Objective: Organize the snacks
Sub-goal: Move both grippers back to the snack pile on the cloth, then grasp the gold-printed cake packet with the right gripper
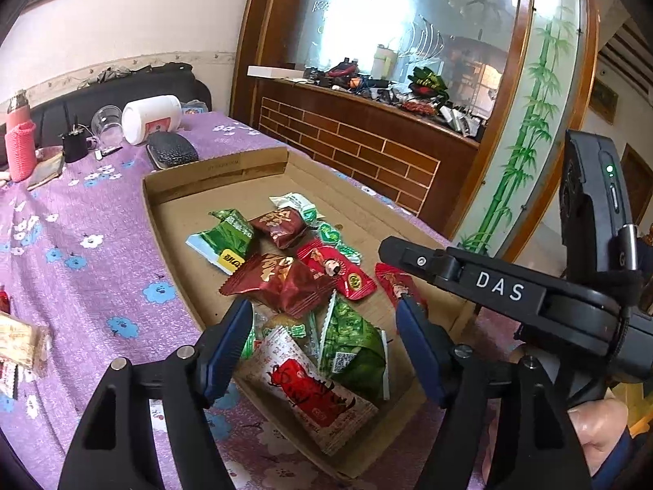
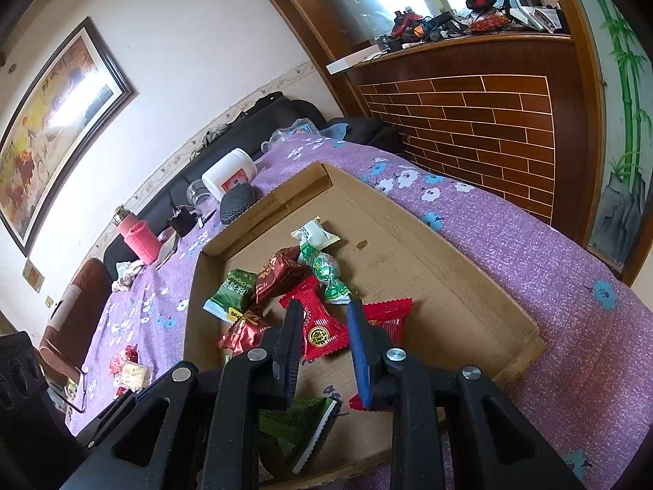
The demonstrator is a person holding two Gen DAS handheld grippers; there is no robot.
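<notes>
While the left tongs [image 1: 322,343] hang with jaws apart over the cardboard tray [image 1: 192,188], nothing is pinched; a white-and-red packet [image 1: 310,392] and a green packet [image 1: 355,351] lie between and just below the pads. "DAS" reads on the right tongs [image 1: 385,250], seen from the side only in the left view. From their own camera, the right tongs [image 2: 324,326] stand nearly closed, gripping nothing, above a red packet [image 2: 320,330]. Only that view shows a framed painting [image 2: 53,122].
</notes>
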